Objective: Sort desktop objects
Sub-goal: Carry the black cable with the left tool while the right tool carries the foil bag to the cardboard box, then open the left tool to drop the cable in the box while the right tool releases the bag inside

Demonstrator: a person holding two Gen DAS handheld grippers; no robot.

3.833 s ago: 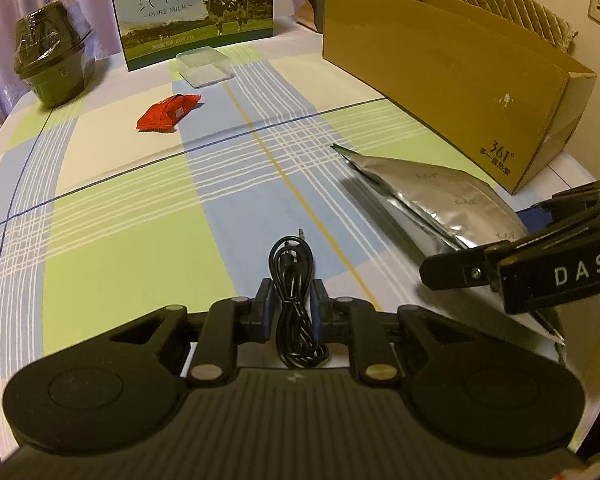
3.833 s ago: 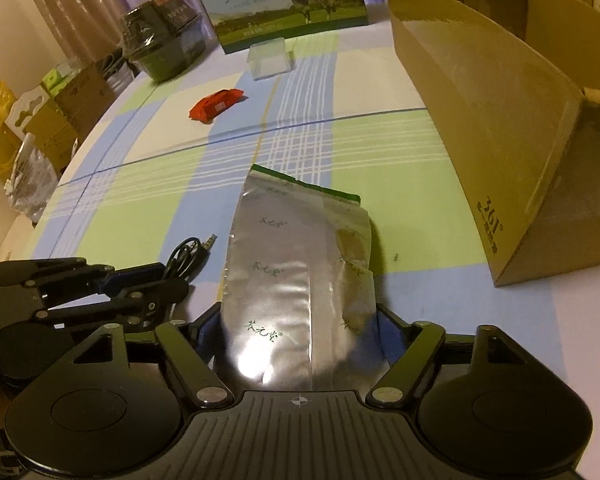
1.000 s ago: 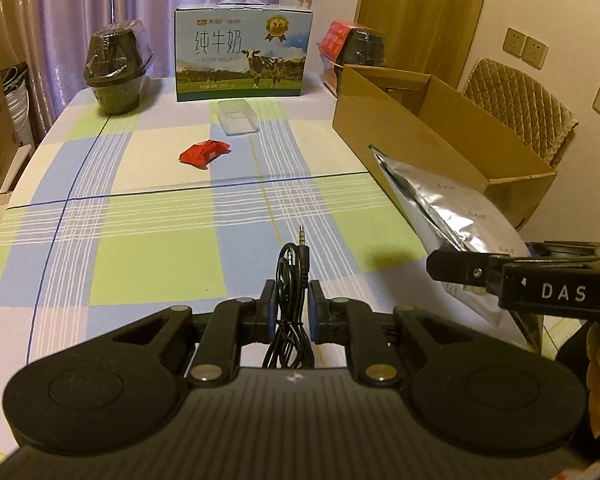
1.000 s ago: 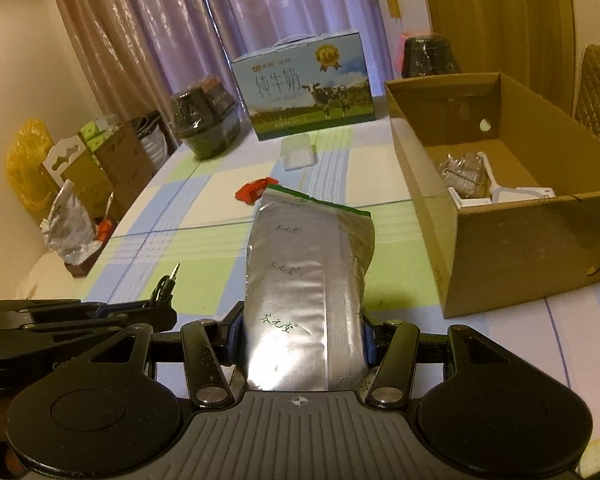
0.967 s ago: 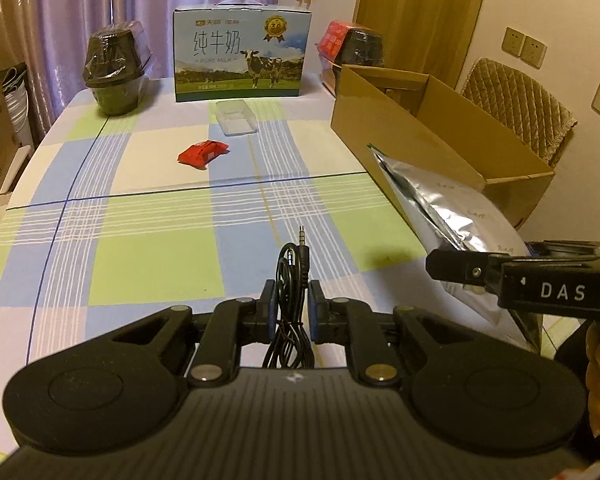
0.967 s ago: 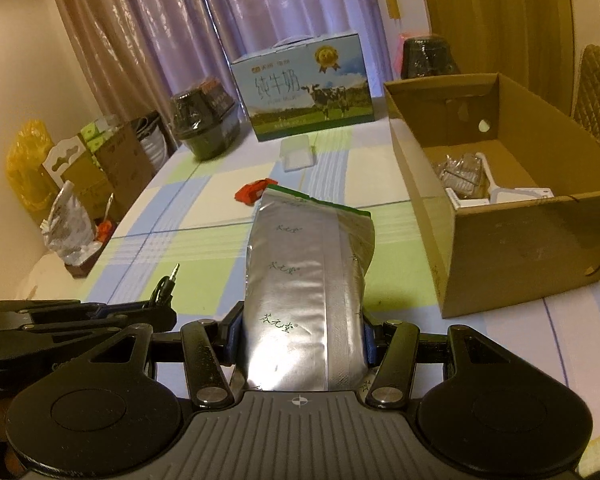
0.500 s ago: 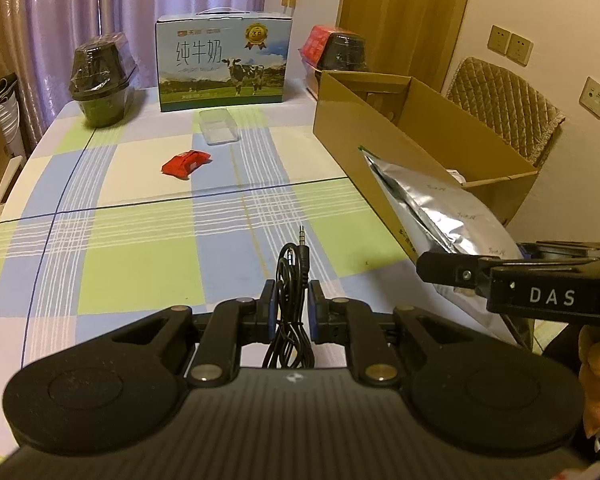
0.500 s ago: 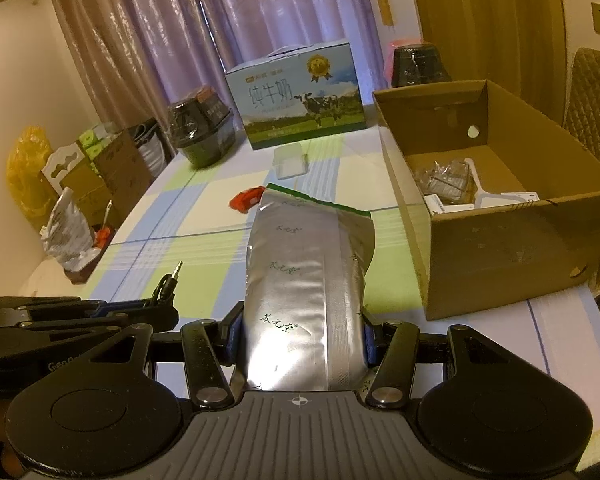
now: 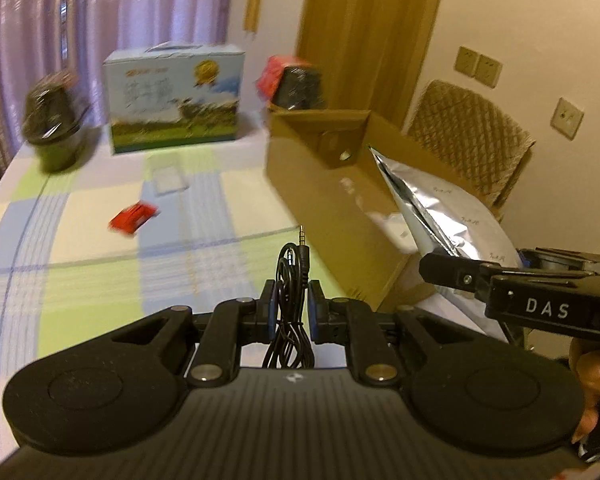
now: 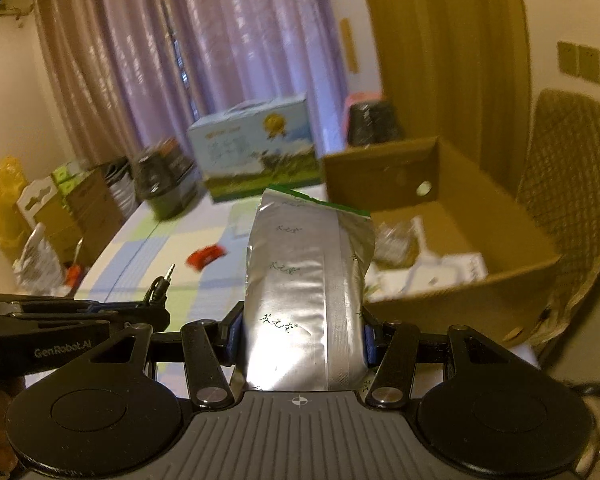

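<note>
My left claw (image 9: 293, 307) clamped on coiled cable (image 9: 290, 300) | right claw (image 10: 302, 334) clamped on silver pouch (image 10: 304, 292) | cardboard box (image 10: 480, 216) at table's right edge

Table (image 9: 80, 280) has a checked cloth in green, blue and cream. Far edge: milk carton box (image 9: 174, 98), with a dark wrapped pot (image 9: 54, 128) to its left. In front of the milk box, a clear plastic lid or tray (image 9: 168, 176), blurred; nearer, a red packet (image 9: 134, 218). Right side: open cardboard box (image 9: 340, 200), and a second dark pot (image 9: 298, 84) behind it.
</note>
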